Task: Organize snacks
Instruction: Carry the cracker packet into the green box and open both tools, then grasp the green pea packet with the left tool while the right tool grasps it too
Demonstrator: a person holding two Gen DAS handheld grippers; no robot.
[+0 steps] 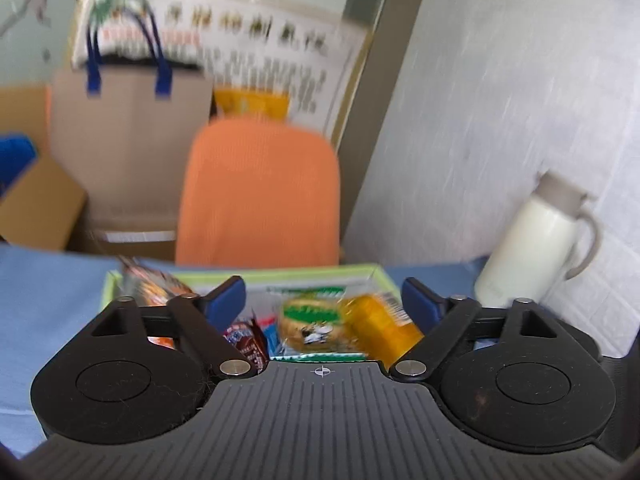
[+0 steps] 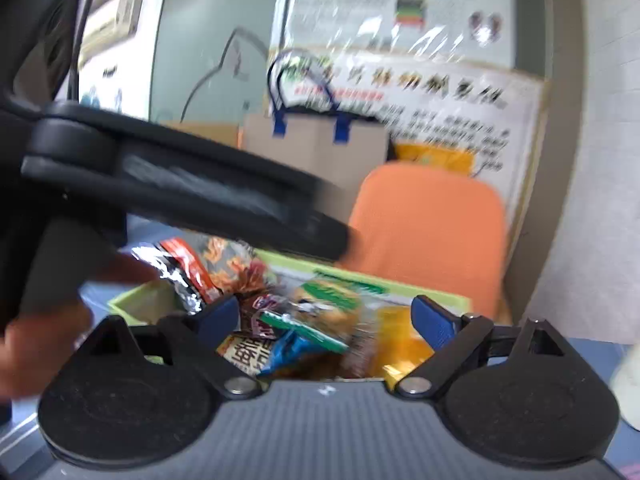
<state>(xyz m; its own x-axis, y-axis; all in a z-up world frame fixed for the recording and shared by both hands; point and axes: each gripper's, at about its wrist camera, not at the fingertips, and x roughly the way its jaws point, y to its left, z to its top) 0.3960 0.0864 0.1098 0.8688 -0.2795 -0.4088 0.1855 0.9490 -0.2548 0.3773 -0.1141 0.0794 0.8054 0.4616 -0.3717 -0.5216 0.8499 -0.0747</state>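
Both the left gripper [image 1: 323,296] and right gripper [image 2: 325,316] hover with jaws spread above the green box [image 1: 376,270] of snacks [image 1: 312,320].

Left gripper [image 1: 323,298]: black plastic body, two round housings with disc insets, ribbed grey centre plate, small white crosshair mark. Silver pivot screws at linkage arms. Blue pads [image 1: 229,293] on finger ends. Fine hairs or fibres on left housing.

Right gripper [image 2: 325,317]: same build, blue pads [image 2: 434,326], silver screws, dusty black discs. My hand [image 2: 36,332]: bare skin, blurred.
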